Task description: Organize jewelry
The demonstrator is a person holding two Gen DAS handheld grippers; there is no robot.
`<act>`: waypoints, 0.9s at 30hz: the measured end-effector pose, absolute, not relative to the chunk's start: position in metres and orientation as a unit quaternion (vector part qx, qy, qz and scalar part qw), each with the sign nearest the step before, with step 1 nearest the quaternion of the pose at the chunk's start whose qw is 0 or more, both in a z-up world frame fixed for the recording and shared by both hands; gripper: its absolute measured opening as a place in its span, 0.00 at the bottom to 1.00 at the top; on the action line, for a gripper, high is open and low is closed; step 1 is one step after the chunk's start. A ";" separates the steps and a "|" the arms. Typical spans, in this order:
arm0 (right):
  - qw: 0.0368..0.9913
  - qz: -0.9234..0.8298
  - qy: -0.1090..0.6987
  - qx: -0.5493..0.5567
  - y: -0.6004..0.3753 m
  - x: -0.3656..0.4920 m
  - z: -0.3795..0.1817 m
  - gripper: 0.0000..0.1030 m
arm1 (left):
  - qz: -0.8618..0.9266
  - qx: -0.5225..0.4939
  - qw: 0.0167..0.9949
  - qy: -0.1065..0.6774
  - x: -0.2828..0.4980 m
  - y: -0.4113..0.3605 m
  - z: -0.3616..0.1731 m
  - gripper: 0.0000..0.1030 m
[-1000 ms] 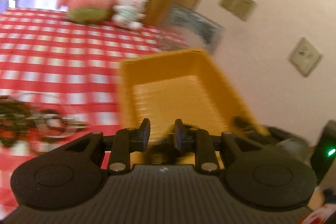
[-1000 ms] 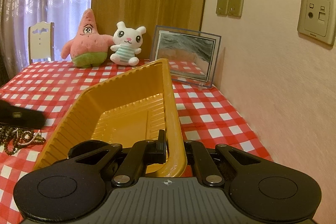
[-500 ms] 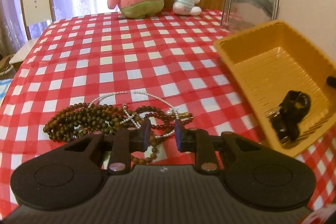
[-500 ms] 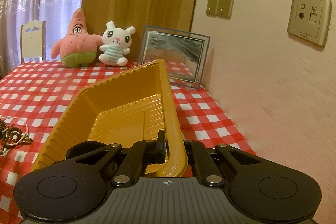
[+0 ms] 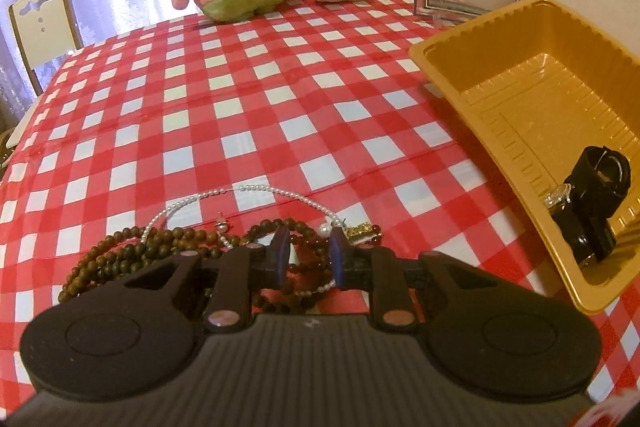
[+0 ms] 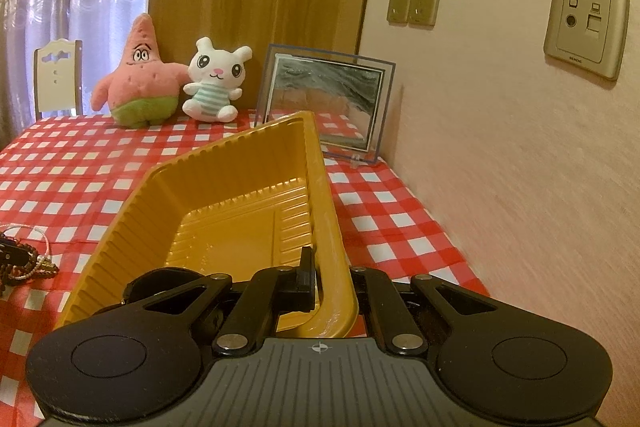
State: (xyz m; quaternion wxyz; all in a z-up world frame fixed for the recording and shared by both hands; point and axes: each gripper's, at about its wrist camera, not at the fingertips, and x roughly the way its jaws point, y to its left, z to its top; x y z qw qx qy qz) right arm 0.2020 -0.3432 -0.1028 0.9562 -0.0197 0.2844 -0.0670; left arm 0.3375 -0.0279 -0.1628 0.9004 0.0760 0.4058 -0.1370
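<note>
Currently one black item lies in the yellow tray, gripped by the right claw; the slightly parted, empty left claw faces bead strands at 6 o'clock.

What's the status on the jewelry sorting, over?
Left gripper open over the beads. Right gripper shut on the tray rim. Watch in the tray. Nothing in the way.

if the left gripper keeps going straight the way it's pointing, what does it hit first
Most likely the tangle of brown bead strands and the pearl necklace on the checked tablecloth, lying just ahead of the left gripper. Its jaws are slightly apart with nothing gripped. Depth is hard to judge.
</note>
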 end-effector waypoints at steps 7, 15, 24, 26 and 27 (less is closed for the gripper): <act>0.956 -0.068 0.286 -0.017 -0.344 0.202 -0.103 0.05 | -0.138 0.087 0.898 0.409 0.339 -0.029 -0.167 0.18; 0.955 -0.068 0.288 -0.016 -0.344 0.203 -0.103 0.05 | -0.091 0.083 0.907 0.403 0.360 -0.010 -0.163 0.14; 0.954 -0.068 0.291 -0.017 -0.344 0.205 -0.105 0.05 | -0.065 0.081 0.894 0.437 0.383 -0.003 -0.176 0.10; 0.954 -0.070 0.290 -0.016 -0.344 0.205 -0.106 0.05 | -0.064 0.078 0.894 0.436 0.380 -0.002 -0.177 0.10; 0.954 -0.070 0.291 -0.016 -0.344 0.206 -0.106 0.05 | -0.063 0.076 0.895 0.435 0.379 -0.001 -0.177 0.10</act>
